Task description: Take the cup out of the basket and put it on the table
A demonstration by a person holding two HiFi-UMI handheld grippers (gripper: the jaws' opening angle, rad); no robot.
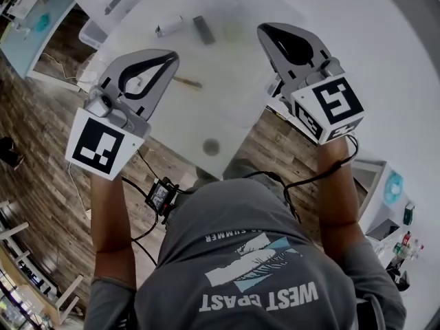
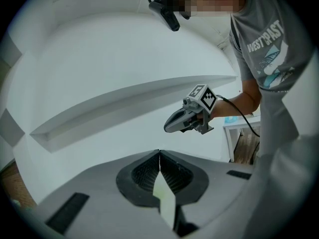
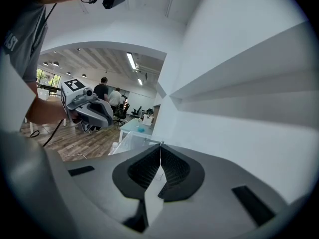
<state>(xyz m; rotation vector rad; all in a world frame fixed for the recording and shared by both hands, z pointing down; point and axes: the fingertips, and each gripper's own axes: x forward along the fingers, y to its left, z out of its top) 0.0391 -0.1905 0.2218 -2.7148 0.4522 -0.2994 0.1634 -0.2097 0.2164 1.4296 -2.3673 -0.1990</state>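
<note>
I cannot make out a cup or a basket in any view. In the head view both grippers are held up over the white table [image 1: 227, 95]. My left gripper [image 1: 173, 56] is shut with nothing in it, and in the left gripper view its ribbed pads [image 2: 149, 171] meet at the tip [image 2: 159, 152]. My right gripper [image 1: 262, 28] is also shut and empty, its jaws closed together [image 3: 160, 144]. Each gripper shows in the other's view: the right gripper [image 2: 188, 117] and the left gripper [image 3: 88, 109].
On the table lie a small white bottle [image 1: 168, 26], a grey block [image 1: 203, 29], a thin stick [image 1: 187, 82] and a dark round spot [image 1: 211, 146]. A translucent bin [image 1: 91, 33] stands at the table's far left corner. Wooden floor surrounds the table; people stand far off [image 3: 110, 96].
</note>
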